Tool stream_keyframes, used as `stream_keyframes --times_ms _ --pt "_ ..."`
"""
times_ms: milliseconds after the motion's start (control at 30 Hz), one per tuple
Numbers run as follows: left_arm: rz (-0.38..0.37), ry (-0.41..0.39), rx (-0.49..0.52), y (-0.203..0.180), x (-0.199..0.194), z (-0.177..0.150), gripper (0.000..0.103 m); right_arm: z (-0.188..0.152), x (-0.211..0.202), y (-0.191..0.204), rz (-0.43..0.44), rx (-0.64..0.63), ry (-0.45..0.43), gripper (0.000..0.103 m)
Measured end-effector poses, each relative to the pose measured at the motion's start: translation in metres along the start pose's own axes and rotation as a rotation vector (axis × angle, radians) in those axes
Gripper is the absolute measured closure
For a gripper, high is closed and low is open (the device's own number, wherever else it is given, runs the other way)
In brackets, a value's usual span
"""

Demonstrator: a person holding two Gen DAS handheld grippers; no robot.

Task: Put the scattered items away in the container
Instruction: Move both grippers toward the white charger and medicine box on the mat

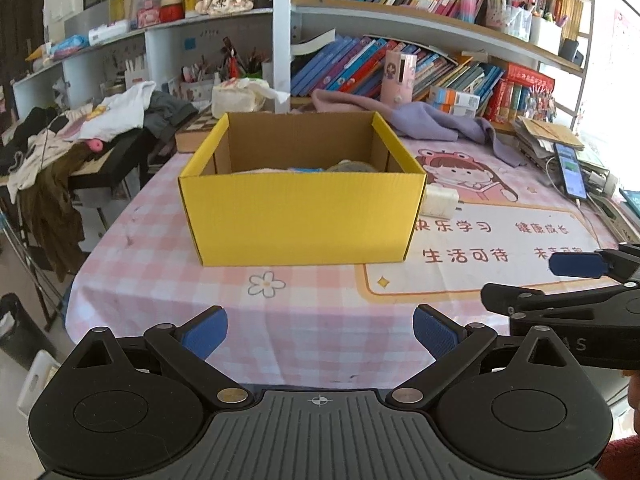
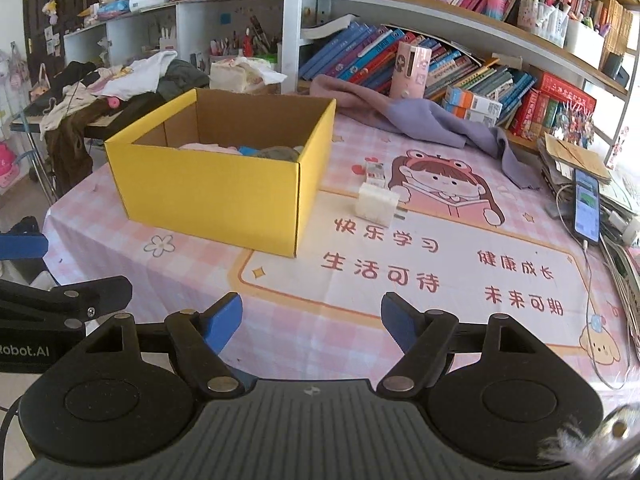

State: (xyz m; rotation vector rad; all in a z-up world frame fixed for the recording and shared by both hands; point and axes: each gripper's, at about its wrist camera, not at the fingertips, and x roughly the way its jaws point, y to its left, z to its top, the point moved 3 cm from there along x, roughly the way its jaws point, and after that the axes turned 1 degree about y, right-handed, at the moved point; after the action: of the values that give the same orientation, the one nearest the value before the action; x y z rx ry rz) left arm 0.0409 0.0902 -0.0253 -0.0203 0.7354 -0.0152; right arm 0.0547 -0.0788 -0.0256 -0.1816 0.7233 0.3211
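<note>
Left wrist view: left hand-held gripper (image 1: 320, 334) at bottom centre, blue pads spread wide, released, nothing between them, over the near edge of the worktop (image 1: 168, 276) with its pink checked cloth. Open yellow corrugated cardboard box (image 1: 300, 216) sits centre frame on the cloth, pink, blue and grey soft items low inside it, only their tops visible. Small white block-shaped charger (image 1: 440, 201) just beside the box's right wall, partly hidden by it. Right hand-held gripper (image 1: 560, 280) enters from the right edge, seen side-on, jaws apart. Lilac folded cloth (image 1: 432, 120) behind the box, upper right. Phone (image 1: 570, 172) with lit screen at far right

Right wrist view: right hand-held gripper (image 2: 312, 322) bottom centre, pads apart, released, empty. Yellow box (image 2: 212, 196) left of centre, same soft items inside. White charger (image 2: 376, 204) centre frame, near the box's right side but apart from it, small white packet (image 2: 375, 172) right behind it. Left gripper at the left edge, phone at far right
</note>
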Motion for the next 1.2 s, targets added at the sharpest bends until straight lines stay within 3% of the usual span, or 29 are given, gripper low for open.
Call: stream_keyframes --times_ms 733,1200 --pt "-0.074 0.074 0.102 -0.041 0.027 -0.001 0.002 -0.011 0.013 -0.04 -0.05 0.073 0.052 0.025" --pt "-0.117 0.087 0.155 -0.082 0.049 0.016 0.002 0.005 0.035 -0.081 -0.06 0.088 0.061 0.024"
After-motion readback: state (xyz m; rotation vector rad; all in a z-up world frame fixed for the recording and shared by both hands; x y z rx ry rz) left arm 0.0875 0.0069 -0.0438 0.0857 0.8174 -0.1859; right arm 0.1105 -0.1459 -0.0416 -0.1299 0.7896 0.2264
